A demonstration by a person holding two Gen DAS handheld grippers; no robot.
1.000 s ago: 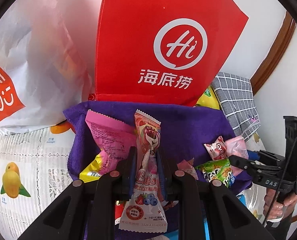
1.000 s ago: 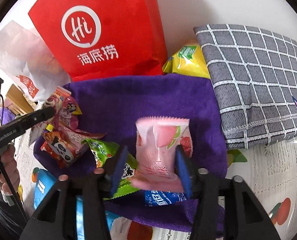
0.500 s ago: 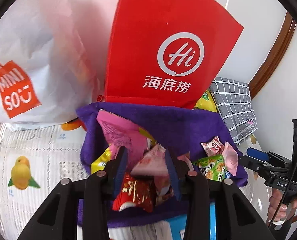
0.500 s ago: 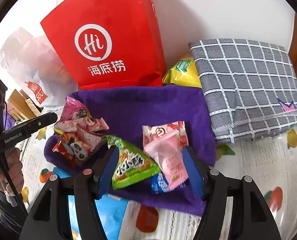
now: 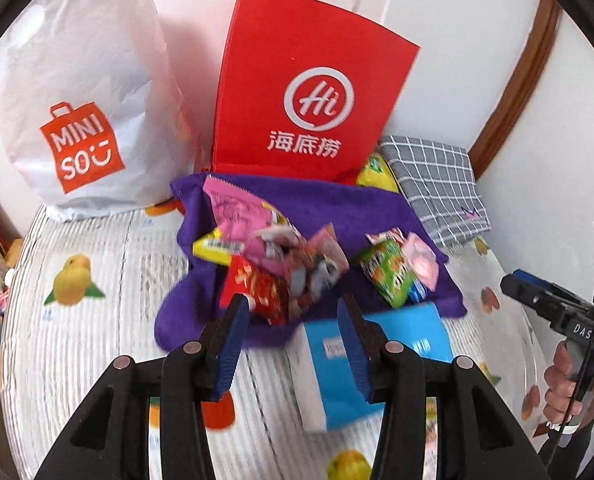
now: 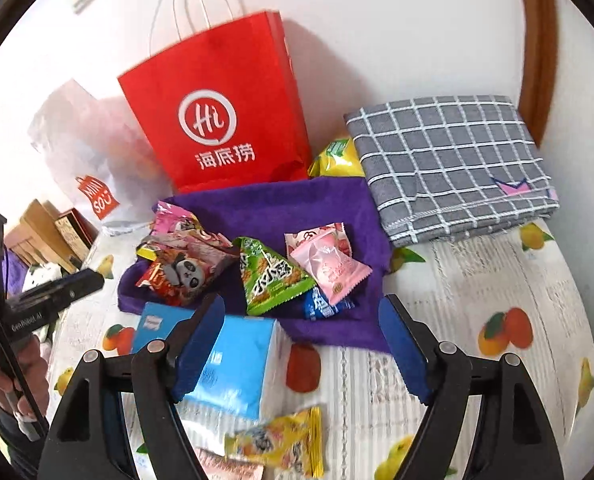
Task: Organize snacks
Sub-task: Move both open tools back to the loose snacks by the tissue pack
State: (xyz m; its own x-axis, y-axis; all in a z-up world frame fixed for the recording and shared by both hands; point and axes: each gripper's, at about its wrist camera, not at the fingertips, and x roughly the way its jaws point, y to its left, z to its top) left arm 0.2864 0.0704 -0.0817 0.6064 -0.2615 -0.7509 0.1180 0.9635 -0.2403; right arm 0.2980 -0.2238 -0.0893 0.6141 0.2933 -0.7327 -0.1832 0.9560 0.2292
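A purple cloth (image 6: 297, 208) lies on the fruit-print table cover. On its left sits a pile of pink and red snack packets (image 5: 281, 264). On its right lie a green triangular pack (image 6: 273, 276), a pink peach pack (image 6: 329, 264) and a small blue packet (image 6: 321, 306). My left gripper (image 5: 293, 312) hovers back from the left pile, its jaws opening with nothing between them. My right gripper (image 6: 303, 316) hangs above the cloth's near edge, its jaws also opening and empty.
A red paper bag (image 5: 309, 112) and a white Miniso bag (image 5: 77, 112) stand against the wall. A folded grey checked cloth (image 6: 449, 172) lies at the right, a yellow-green pack (image 6: 337, 156) behind the purple cloth. A blue box (image 6: 241, 368) and yellow packet (image 6: 277, 448) lie nearest.
Both grippers let go of their packets, which now lie on the purple cloth. Both pulled back and upward, and their jaws spread wider.
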